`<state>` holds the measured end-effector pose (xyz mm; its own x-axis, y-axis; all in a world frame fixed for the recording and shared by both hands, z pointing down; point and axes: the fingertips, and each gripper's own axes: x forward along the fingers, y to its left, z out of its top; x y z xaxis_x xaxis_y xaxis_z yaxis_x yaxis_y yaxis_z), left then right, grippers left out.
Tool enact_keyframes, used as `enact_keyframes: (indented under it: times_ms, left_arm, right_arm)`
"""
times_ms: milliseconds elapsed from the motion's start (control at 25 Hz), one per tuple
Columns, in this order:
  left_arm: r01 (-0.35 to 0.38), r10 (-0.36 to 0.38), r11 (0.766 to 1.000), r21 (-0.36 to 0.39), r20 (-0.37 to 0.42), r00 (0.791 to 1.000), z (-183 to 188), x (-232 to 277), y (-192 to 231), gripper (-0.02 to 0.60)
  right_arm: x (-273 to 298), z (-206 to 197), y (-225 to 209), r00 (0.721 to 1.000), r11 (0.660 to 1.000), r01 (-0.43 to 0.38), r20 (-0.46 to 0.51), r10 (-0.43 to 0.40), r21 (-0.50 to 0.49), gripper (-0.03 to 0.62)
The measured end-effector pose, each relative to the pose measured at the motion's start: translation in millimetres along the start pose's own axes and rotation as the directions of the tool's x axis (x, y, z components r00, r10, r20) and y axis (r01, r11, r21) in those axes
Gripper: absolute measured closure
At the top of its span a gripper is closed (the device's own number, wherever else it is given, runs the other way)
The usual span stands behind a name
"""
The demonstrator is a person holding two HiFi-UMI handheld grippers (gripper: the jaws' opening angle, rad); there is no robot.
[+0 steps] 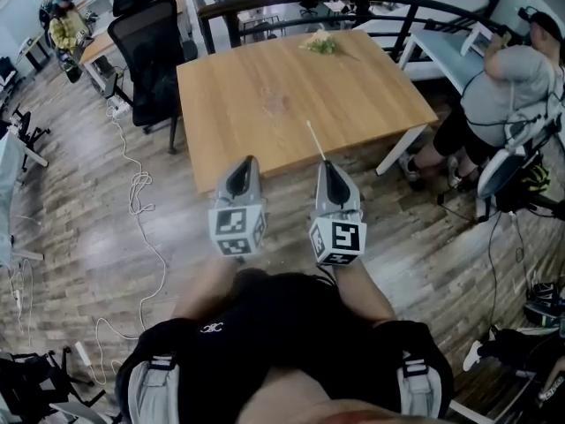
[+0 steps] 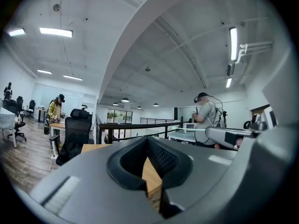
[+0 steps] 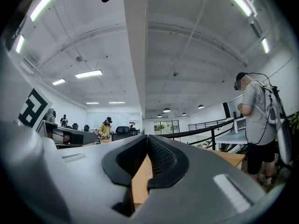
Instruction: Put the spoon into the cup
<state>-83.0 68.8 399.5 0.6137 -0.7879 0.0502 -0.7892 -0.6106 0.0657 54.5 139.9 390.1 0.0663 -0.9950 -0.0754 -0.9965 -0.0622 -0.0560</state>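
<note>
Ok so you're standing at the near edge of the wooden table (image 1: 265, 95) with both tools held up side by side in front of you, marker cubes facing you. Your left gripper (image 1: 249, 161) has its jaws closed together, pads meeting at the tip, with just a sliver of tabletop showing through the gap lower down. Your right gripper (image 1: 325, 164) is pressed together the same way.

A thin pale stick (image 1: 314, 140) pokes straight out from the right tip, over the table's front edge. It looks pinched there, and the left gripper view shows it running out from that tip too. It's too thin for me to tell if it's the spoon. A small greenish-yellow clump (image 1: 320, 41) sits way off at the far edge of the table, well apart from both grippers.

A black office chair (image 1: 146, 51) stands at the table's left. A person in a grey shirt (image 1: 508, 87) is off to your right by a white desk, and a white cable (image 1: 141, 193) snakes over the floor.
</note>
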Motion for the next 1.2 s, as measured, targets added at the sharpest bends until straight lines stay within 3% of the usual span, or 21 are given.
enact_keyframes:
  times_ms: [400, 1200]
  left_arm:
    - [-0.022, 0.022, 1.000, -0.006, -0.022, 1.000, -12, 27, -23, 0.569]
    - [-0.022, 0.021, 0.999, -0.024, -0.039, 0.999, -23, 123, 18, 0.569]
  right_arm:
    - [9, -8, -28, 0.999, 0.999, -0.038, -0.016, 0.038, 0.003, 0.585]
    - [112, -34, -43, 0.997, 0.998, -0.063, -0.045, 0.063, -0.003, 0.585]
